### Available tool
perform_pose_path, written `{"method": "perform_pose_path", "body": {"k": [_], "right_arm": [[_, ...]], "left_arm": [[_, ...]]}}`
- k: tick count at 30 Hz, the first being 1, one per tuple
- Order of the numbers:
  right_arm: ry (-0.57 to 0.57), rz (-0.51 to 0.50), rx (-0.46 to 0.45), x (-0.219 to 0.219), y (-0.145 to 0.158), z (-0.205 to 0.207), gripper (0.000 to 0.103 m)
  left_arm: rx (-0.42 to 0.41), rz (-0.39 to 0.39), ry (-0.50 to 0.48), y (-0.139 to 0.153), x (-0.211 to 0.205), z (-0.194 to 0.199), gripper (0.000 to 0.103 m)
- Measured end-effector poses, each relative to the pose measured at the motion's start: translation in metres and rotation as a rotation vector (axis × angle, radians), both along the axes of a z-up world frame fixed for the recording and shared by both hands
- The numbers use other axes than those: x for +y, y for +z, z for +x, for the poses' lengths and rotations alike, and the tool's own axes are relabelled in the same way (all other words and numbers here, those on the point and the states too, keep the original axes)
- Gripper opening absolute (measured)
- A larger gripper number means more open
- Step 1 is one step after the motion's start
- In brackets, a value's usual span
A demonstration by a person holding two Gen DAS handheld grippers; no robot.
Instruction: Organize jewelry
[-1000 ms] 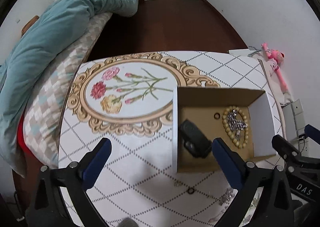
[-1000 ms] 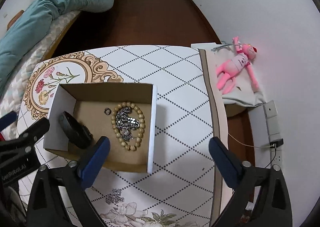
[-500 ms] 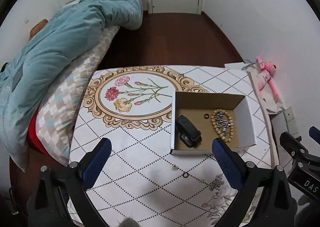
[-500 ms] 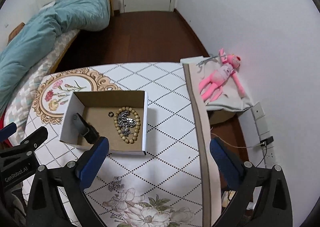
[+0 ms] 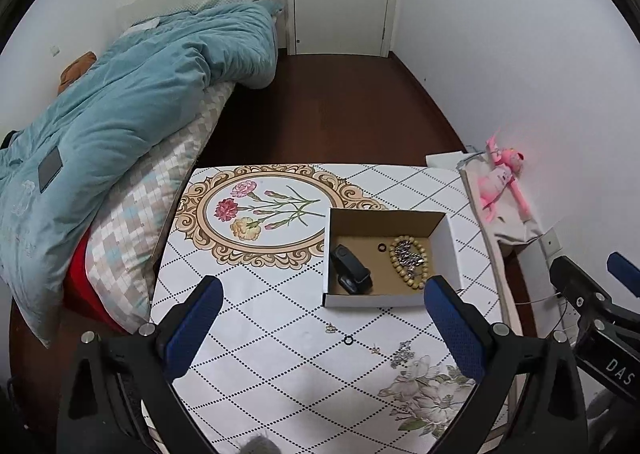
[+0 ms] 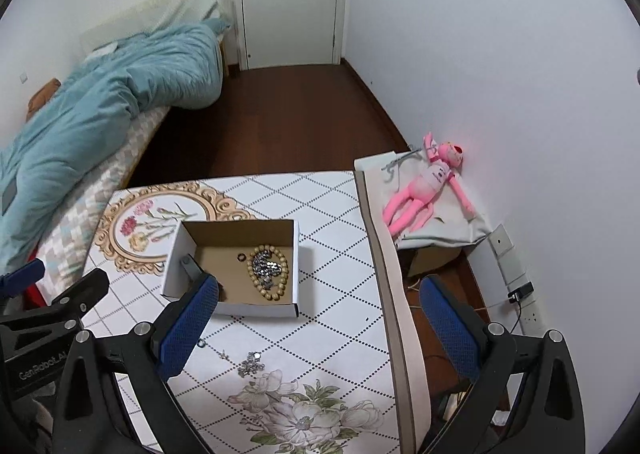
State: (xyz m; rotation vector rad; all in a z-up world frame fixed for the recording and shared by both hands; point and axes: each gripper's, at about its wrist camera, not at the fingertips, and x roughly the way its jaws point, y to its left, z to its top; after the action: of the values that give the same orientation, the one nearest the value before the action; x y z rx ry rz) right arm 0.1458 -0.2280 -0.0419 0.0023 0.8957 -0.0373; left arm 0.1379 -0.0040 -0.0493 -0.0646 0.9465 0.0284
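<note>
Left hand-held gripper and right hand-held gripper both spread wide, holding nothing, above the bench. Nearer than the cardboard box: small black ring, tiny charm and silver chain clump, loose on the bench. Inside the box: black band at left, bead bracelet around a silver chain at right, dark ring between; blue duvet on the bed beyond.

A table covered by a white diamond-patterned cloth with printed flowers fills the lower centre of both frames. An open cardboard box is set on it right of centre. Below the box, 1 small dark ring, 2 tiny trinkets and a silver chain cluster are scattered on the cloth.
</note>
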Motion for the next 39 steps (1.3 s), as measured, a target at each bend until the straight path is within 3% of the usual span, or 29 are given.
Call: {"method": "perform_pose_path", "body": {"k": [6, 10, 15, 20, 25, 28, 31, 33, 34, 35, 39], "right_arm": [[-0.014, 0.04, 0.042, -0.004, -0.007, -0.007, 0.102], [-0.017, 0.073, 0.134, -0.006, -0.047, -0.008, 0.102], [-0.008, 0.175, 0.294, 0.0, -0.121, -0.004, 0.102], [-0.006, 0.204, 0.4, 0.015, -0.184, 0.005, 0.077], [0.004, 0.199, 0.445, 0.033, -0.219, 0.017, 0.072], [0.017, 0.191, 0.479, 0.045, -0.233, 0.022, 0.06], [0.037, 0.129, 0.464, 0.053, -0.233, 0.019, 0.05], [0.046, 0.063, 0.451, 0.059, -0.233, 0.015, 0.037], [0.056, 0.08, 0.444, 0.058, -0.233, 0.014, 0.013], [0.055, 0.095, 0.451, 0.057, -0.234, 0.014, 0.007], [0.037, 0.087, 0.451, 0.048, -0.234, 0.012, 0.005]], "left_arm": [[0.019, 0.079, 0.041, -0.011, 0.001, -0.006, 0.103], [0.075, 0.096, 0.058, -0.043, 0.008, -0.01, 0.103], [0.174, 0.131, 0.071, -0.094, 0.019, -0.014, 0.103], [0.264, 0.161, 0.084, -0.139, 0.029, -0.015, 0.103], [0.312, 0.17, 0.092, -0.168, 0.035, -0.011, 0.103], [0.333, 0.154, 0.09, -0.177, 0.036, -0.006, 0.103], [0.349, 0.134, 0.073, -0.183, 0.034, -0.002, 0.102], [0.349, 0.121, 0.049, -0.185, 0.027, 0.0, 0.101], [0.346, 0.118, 0.036, -0.186, 0.024, 0.001, 0.098], [0.344, 0.118, 0.024, -0.187, 0.019, 0.001, 0.098], [0.335, 0.109, -0.036, -0.189, -0.001, 0.006, 0.094]]}}
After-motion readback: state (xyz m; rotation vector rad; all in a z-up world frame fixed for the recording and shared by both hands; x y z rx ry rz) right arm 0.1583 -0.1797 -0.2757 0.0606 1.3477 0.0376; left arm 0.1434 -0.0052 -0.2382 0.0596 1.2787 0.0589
